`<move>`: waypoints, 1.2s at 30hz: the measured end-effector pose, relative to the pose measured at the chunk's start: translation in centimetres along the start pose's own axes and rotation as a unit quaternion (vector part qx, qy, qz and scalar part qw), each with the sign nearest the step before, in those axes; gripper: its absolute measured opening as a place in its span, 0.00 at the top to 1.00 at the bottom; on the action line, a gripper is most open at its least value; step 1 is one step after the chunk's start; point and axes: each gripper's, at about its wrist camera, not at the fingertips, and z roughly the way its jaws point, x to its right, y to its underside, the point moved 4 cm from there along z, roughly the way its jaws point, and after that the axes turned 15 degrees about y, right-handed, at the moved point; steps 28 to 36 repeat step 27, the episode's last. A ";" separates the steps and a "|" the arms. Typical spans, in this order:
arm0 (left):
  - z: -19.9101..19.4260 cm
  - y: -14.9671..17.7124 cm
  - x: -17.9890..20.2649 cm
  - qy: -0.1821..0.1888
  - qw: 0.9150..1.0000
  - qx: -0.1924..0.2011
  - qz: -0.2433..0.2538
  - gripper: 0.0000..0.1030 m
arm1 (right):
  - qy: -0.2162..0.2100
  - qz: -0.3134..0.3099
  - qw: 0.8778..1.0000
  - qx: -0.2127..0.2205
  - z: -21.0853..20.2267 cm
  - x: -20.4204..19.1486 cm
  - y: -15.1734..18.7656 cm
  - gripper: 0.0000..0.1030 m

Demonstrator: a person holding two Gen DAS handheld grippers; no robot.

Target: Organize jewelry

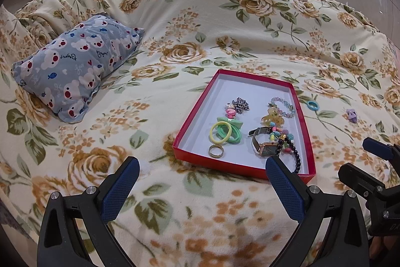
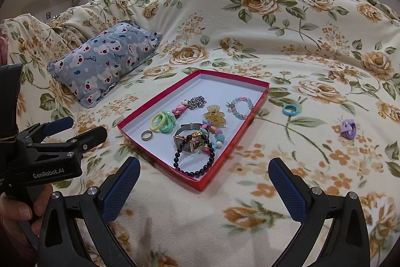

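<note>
Shallow red cardboard tray (image 2: 250, 116) with white floor, just ahead of both tongs, holding black bead bracelet (image 2: 197, 164), rose-gold watch (image 2: 186, 144), gold ring (image 2: 146, 135) and hair ties. Outside it, ahead and right of right tongs (image 2: 203, 185): small blue elastic hair ring (image 2: 290, 109) and lilac hair tie (image 2: 348, 128), probably light, soft, best pinched across the band. Left tongs (image 1: 202, 183) and right tongs spread wide, empty, above the floral fleece blanket (image 2: 312, 46).

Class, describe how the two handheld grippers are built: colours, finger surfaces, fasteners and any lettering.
Both the left gripper and right gripper have black plastic frames, silver round screws and blue fingers with a cross-hatched texture. White "GenRobot.AI" lettering marks the left gripper's body.
</note>
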 end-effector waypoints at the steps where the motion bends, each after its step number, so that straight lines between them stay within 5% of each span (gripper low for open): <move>1: 0.0 0.0 0.0 0.000 1.000 0.000 0.000 0.01 | 0.000 0.000 1.000 0.000 0.0 0.1 0.0 0.00; 36: 1.7 -0.7 -0.3 0.008 1.000 -0.013 -0.005 0.01 | -0.005 0.003 1.000 -0.018 1.7 0.5 -0.3 0.00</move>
